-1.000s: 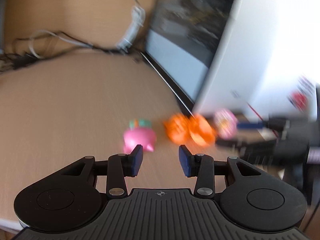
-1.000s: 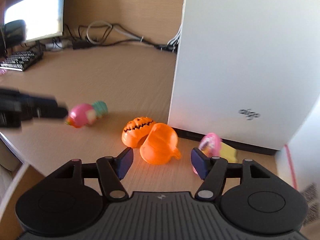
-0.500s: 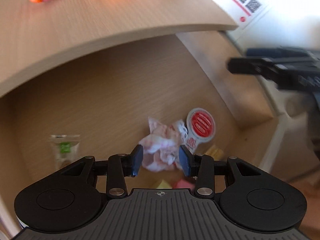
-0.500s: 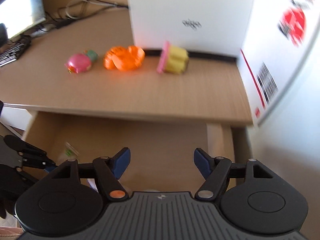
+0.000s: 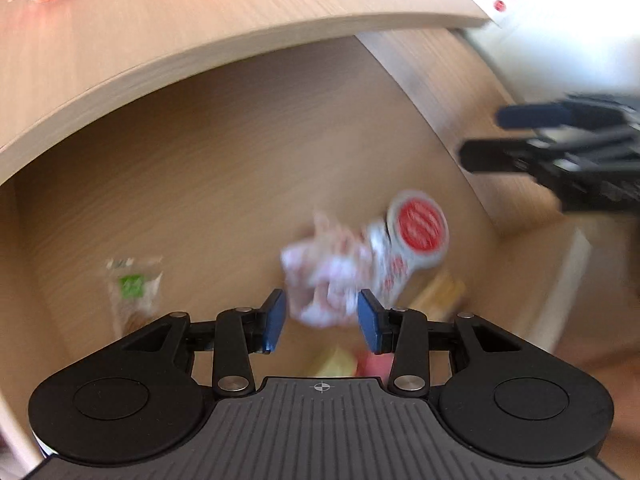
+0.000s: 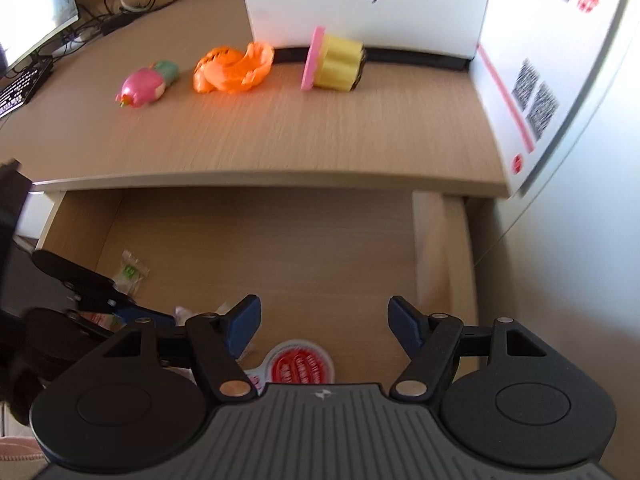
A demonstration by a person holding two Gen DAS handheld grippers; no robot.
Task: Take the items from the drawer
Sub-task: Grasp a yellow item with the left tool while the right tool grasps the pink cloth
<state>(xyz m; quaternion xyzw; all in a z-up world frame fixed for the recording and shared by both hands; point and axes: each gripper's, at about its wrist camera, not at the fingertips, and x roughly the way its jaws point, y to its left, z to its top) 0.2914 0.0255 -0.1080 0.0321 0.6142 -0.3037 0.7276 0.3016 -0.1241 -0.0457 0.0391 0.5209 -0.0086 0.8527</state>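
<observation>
Left gripper [image 5: 319, 318] has its jaws apart with nothing pinched, and a crumpled pink-white wrapper [image 5: 326, 276] sits right at the gap in the lower middle of the left wrist frame. Touching it to the right is a round red-lidded cup [image 5: 420, 226], with a small clear packet with a green label [image 5: 132, 286] off at the lower left, all inside the open drawer [image 5: 224, 168]. Right gripper [image 6: 324, 326] is spread wide and empty over the drawer, red lid just below it. Up top on the desk [image 6: 280, 132]: pink toy [image 6: 146, 86], orange pumpkin toy [image 6: 234, 68], yellow cupcake toy [image 6: 334, 62], beside a white box [image 6: 368, 0]
</observation>
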